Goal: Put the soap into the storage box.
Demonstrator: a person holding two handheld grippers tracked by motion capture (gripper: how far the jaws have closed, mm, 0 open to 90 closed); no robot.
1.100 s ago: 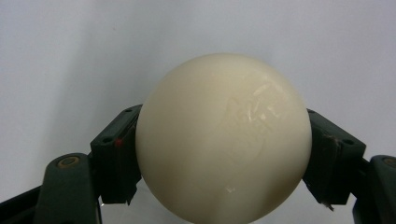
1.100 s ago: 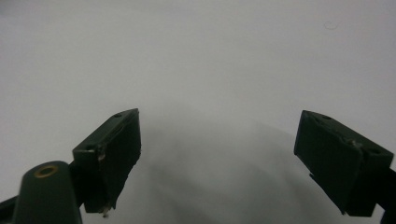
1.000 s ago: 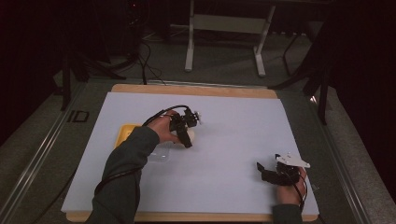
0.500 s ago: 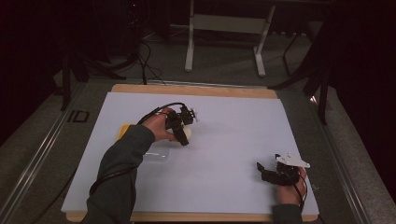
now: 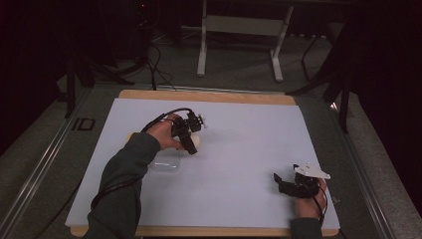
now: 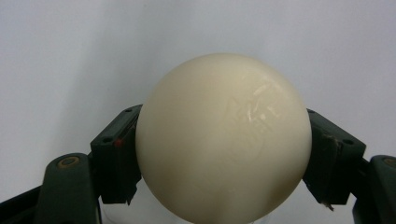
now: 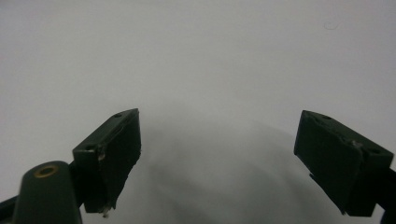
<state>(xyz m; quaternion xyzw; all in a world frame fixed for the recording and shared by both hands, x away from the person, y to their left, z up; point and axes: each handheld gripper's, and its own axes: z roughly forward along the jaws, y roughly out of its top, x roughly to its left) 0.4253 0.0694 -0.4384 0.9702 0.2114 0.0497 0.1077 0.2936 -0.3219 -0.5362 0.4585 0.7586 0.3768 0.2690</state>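
High view: white table, dark room beyond.

Dim lab: white-covered table, floor cables, metal stand.

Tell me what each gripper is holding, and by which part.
Left gripper clamps the cream ball across its two sides. Right gripper holds nothing; its jaws stand open.

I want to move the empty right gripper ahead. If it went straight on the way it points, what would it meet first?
Probably just the white table sheet; the right gripper stands open with nothing ahead.
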